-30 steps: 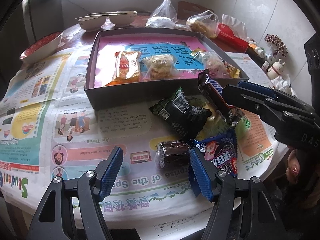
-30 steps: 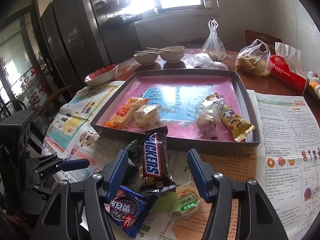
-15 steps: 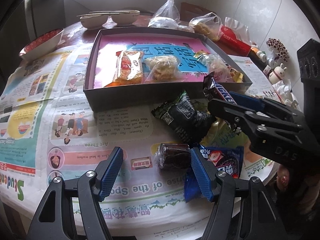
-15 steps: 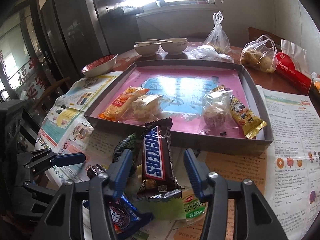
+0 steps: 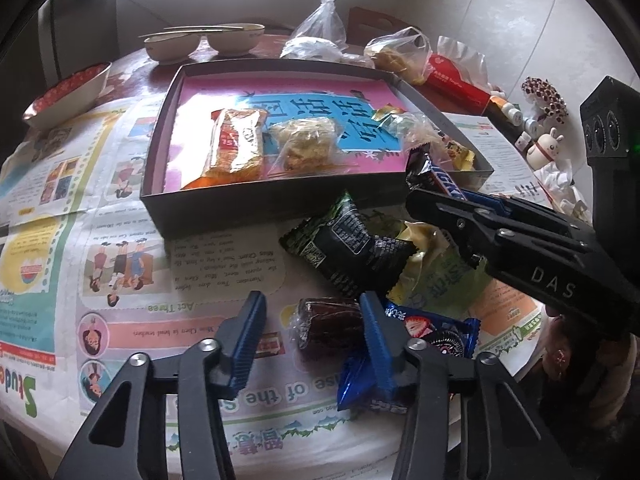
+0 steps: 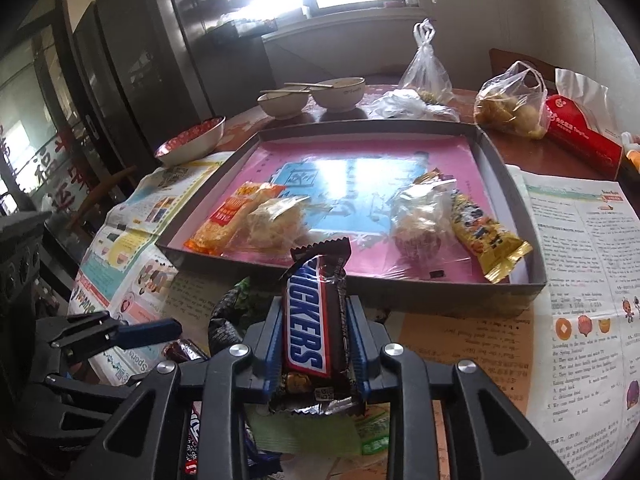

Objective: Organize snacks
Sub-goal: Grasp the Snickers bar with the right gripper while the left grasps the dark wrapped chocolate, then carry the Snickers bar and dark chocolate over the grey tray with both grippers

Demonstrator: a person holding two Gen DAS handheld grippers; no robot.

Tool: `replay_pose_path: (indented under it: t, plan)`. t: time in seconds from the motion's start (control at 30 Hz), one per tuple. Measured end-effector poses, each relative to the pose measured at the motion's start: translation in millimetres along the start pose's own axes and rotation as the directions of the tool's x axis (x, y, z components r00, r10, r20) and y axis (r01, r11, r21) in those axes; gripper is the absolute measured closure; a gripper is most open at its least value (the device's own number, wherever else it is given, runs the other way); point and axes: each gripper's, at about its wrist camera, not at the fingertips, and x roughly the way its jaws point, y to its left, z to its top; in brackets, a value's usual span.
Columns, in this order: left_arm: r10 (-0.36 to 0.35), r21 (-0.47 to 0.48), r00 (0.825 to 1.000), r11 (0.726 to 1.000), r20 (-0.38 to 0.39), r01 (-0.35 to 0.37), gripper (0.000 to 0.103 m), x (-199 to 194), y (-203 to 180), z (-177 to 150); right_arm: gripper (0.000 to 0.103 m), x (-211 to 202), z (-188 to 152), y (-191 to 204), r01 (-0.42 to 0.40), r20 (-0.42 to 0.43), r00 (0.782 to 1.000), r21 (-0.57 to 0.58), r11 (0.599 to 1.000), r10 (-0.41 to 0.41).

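From the left wrist, the left gripper point(image 5: 312, 340) points down at the loose pile on the newspaper point(image 5: 120, 264). Its jaws are closing, and a small brown wrapped sweet point(image 5: 330, 326) lies between them, against the right pad, while a gap shows at the left pad, so no pinch yet. A blue cookie packet point(image 5: 436, 332) lies just past the right finger at 3 o'clock of the sweet, a dark green packet point(image 5: 348, 248) at 12 o'clock, a pale green packet point(image 5: 440, 280) beside that. At 2 o'clock the right gripper point(image 5: 436, 196) reaches in with a Snickers bar point(image 5: 434, 174).

From the right wrist, the right gripper's jaws are closing, pads pressing both long sides of the Snickers bar, which stands tilted up toward the box point(image 6: 536, 280) at 12 o'clock. The box already holds four snacks: an orange packet point(image 6: 236, 216) and a clear-wrapped cake point(image 6: 276, 220) at its 8 o'clock, a clear-wrapped pastry point(image 6: 420, 216) and a yellow bar point(image 6: 484, 236) at its 4 o'clock.

I judge the task roughly half done: five snacks remain outside, one of them gripped and ready to go in.
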Motion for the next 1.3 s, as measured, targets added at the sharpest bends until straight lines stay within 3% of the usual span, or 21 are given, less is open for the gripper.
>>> replay_pose_path:
  t: [0.13, 0.8, 1.3]
  plan:
    - [-0.003, 0.013, 1.0, 1.0, -0.003, 0.003, 0.068, 1.1, -3.3, -0.1, 0.073, -3.3, 1.3, -3.1, 0.0, 0.008, 1.0, 0.009, 1.0, 0.0]
    - [0.017, -0.07, 0.998, 0.997, 0.061, -0.013, 0.068, -20.0, 25.6, 11.5, 0.073, -21.8, 8.7, -10.4, 0.018, 0.061, 0.998, 0.03, 0.999, -0.019]
    - [0.039, -0.093, 0.989, 0.995, 0.142, -0.026, 0.068, -33.4, 33.2, 42.9, 0.073, -28.3, 18.5, -19.7, 0.021, 0.092, 0.995, 0.056, 0.998, -0.026]
